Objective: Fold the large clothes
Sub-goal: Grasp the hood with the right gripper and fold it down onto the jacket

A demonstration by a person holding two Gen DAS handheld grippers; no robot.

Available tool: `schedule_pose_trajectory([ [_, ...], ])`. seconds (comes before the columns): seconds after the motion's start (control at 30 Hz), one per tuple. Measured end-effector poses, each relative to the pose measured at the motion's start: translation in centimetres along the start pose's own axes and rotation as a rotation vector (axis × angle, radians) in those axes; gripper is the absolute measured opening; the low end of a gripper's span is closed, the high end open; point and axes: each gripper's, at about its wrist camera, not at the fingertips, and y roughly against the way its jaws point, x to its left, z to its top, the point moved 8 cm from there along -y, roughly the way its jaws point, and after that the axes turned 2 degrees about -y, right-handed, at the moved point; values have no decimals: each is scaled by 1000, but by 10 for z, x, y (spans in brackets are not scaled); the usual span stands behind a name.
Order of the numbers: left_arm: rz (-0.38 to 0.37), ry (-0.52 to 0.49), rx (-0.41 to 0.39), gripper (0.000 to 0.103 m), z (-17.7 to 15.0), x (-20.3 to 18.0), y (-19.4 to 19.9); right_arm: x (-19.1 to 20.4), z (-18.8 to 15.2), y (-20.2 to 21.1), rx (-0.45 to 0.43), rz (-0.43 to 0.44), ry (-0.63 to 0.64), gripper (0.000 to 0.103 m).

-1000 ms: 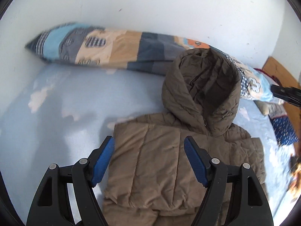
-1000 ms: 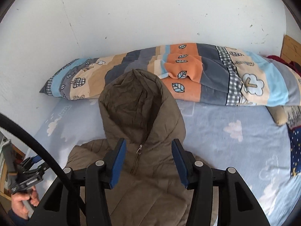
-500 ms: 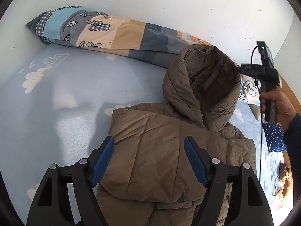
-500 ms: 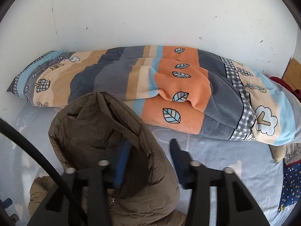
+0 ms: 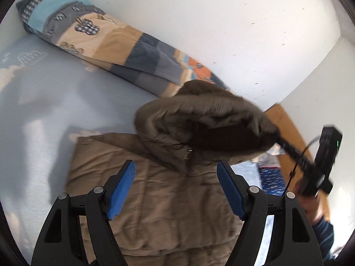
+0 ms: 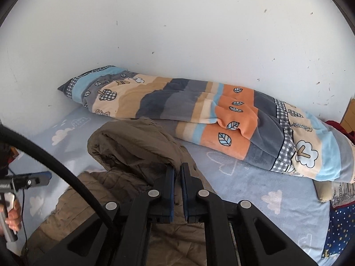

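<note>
A brown padded jacket (image 5: 164,201) lies on the bed with its sleeves folded in. Its hood (image 5: 206,119) is lifted off the sheet and curls over toward the jacket's body. My right gripper (image 6: 178,173) is shut on the hood's edge (image 6: 142,148); it also shows in the left wrist view (image 5: 286,148) at the hood's right side. My left gripper (image 5: 176,181) is open and empty, hovering above the jacket's chest just below the collar.
A striped patterned quilt (image 6: 199,113) lies rolled along the white wall behind the jacket. The light blue cloud sheet (image 5: 44,115) spreads to the left. A star-print cloth (image 6: 339,228) and a wooden board (image 5: 286,122) are at the right.
My right gripper has closed on the hood's edge and lifted it, folding the hood over toward the jacket's body. My left gripper stayed open and shifted a little toward the collar.
</note>
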Motion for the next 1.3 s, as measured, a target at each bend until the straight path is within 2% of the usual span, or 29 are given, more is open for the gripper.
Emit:
schedule_pose_trajectory([
  [0.03,-15,9,6,66,-1,-5,-3,4,-6,11,-5,9,5,6],
  [0.13,-58,15,27,57,-9,-22,-9,13,-24,43,-22,37,9,6],
  [0.4,-32,-41,101,57,-67,-37,-6,35,-89,109,-41,107,-25,6],
  [0.57,23,-77,149,57,-106,-32,2,46,-143,120,0,119,-57,6],
  [0.63,50,-92,167,57,-118,-30,5,50,-164,120,16,114,-60,3],
  [0.73,102,-129,189,57,-135,-26,10,52,-201,111,74,90,-63,3],
  [0.8,123,-138,186,57,-143,-23,15,48,-222,100,123,99,-120,3],
  [0.83,128,-136,181,57,-145,-22,17,47,-226,96,134,132,-170,3],
  [0.93,160,-138,166,57,-144,-14,15,54,-222,91,136,200,-264,4],
  [1.0,161,-123,140,57,-141,-9,17,63,-207,84,120,247,-320,5],
  [1.07,161,-96,111,57,-136,0,16,70,-192,70,127,295,-389,12],
  [1.1,171,-87,104,57,-133,6,14,73,-185,63,123,295,-404,17],
  [1.17,198,-94,106,57,-131,12,12,82,-167,49,121,261,-366,18],
  [1.3,267,-136,75,57,-119,23,14,95,-130,8,118,130,-235,20],
])
